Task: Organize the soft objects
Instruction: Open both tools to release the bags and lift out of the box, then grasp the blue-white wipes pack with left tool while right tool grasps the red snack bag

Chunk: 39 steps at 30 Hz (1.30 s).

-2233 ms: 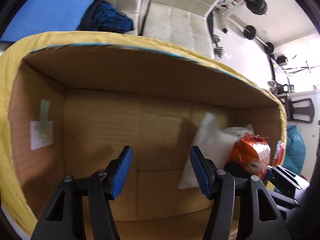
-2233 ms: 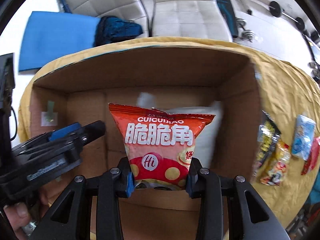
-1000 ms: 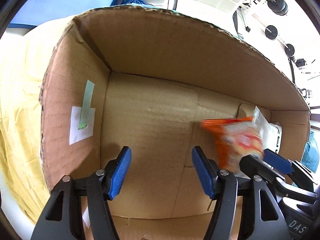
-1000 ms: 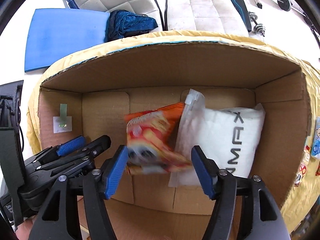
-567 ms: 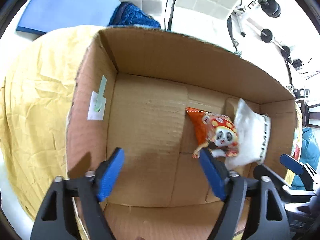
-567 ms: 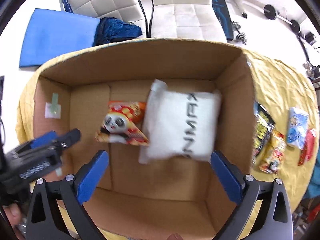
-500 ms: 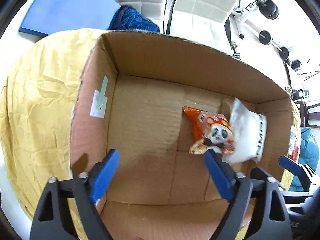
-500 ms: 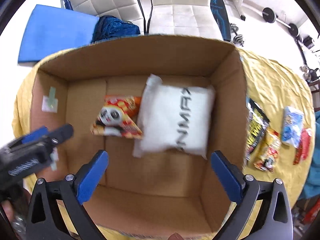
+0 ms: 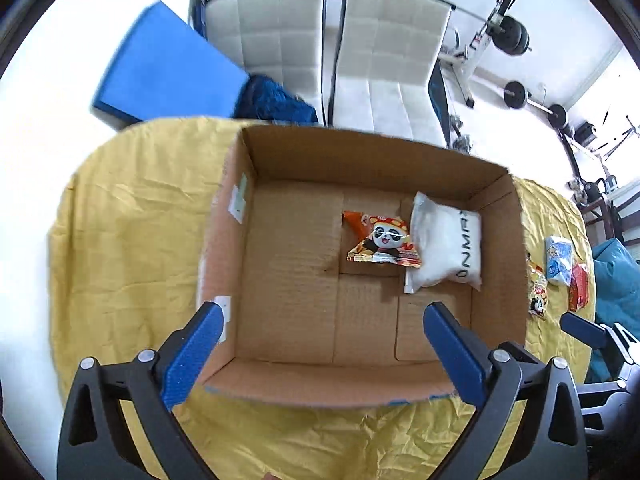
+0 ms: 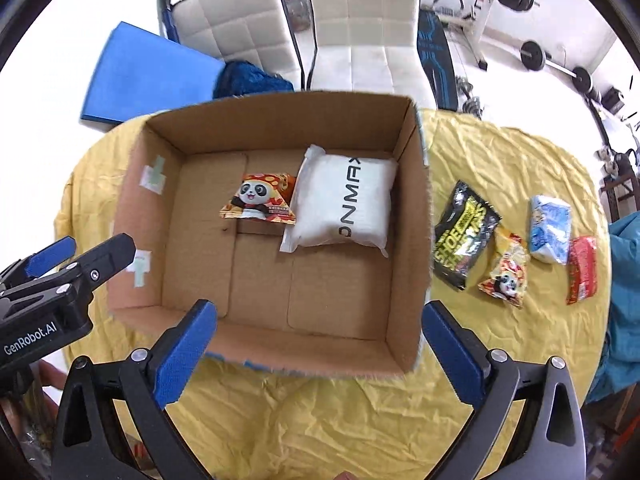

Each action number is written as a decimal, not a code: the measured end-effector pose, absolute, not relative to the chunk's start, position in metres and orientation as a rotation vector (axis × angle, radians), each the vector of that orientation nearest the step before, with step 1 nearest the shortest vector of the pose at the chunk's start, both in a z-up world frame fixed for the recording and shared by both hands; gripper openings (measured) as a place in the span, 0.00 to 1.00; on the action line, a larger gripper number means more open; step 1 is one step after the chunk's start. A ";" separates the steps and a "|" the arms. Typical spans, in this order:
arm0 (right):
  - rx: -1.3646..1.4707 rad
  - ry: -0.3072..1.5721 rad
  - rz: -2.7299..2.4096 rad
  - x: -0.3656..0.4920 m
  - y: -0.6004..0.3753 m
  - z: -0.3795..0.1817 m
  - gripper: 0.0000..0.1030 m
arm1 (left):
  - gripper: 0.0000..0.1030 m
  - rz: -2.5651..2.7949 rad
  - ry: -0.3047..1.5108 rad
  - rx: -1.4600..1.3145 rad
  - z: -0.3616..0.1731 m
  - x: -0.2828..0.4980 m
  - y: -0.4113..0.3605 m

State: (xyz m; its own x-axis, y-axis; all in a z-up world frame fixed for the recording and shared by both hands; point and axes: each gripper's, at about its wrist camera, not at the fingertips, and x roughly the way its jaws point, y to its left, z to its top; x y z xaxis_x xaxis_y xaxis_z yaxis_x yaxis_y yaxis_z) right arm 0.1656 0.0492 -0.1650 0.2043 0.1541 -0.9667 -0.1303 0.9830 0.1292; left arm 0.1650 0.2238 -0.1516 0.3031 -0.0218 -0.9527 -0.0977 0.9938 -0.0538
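An open cardboard box stands on a yellow cloth. Inside lie an orange panda snack bag and a white soft pack, side by side. Right of the box on the cloth lie a black bag, a second panda bag, a blue-white pack and a red pack. My right gripper is open and empty, high above the box's near wall. My left gripper is open and empty, also above the near wall.
The yellow-covered round table ends close behind the box. Two white chairs, a blue mat and a dark blue cloth stand beyond it. Weights lie at the back right.
The right gripper opened and dropped the orange panda bag into the box beside the white pack. Both grippers then rose up and back from the box, jaws opening wider.
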 end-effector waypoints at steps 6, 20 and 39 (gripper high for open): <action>0.021 1.288 0.240 0.137 0.035 -0.129 1.00 | 1.00 0.072 1.186 -0.098 -0.109 0.132 0.205; 0.178 1.248 0.271 0.134 -0.067 -0.097 1.00 | 1.00 0.001 1.117 -0.093 -0.072 0.137 0.121; 0.225 1.439 -0.143 0.206 -0.397 -0.246 1.00 | 1.00 -0.375 1.480 -0.007 -0.227 0.295 -0.167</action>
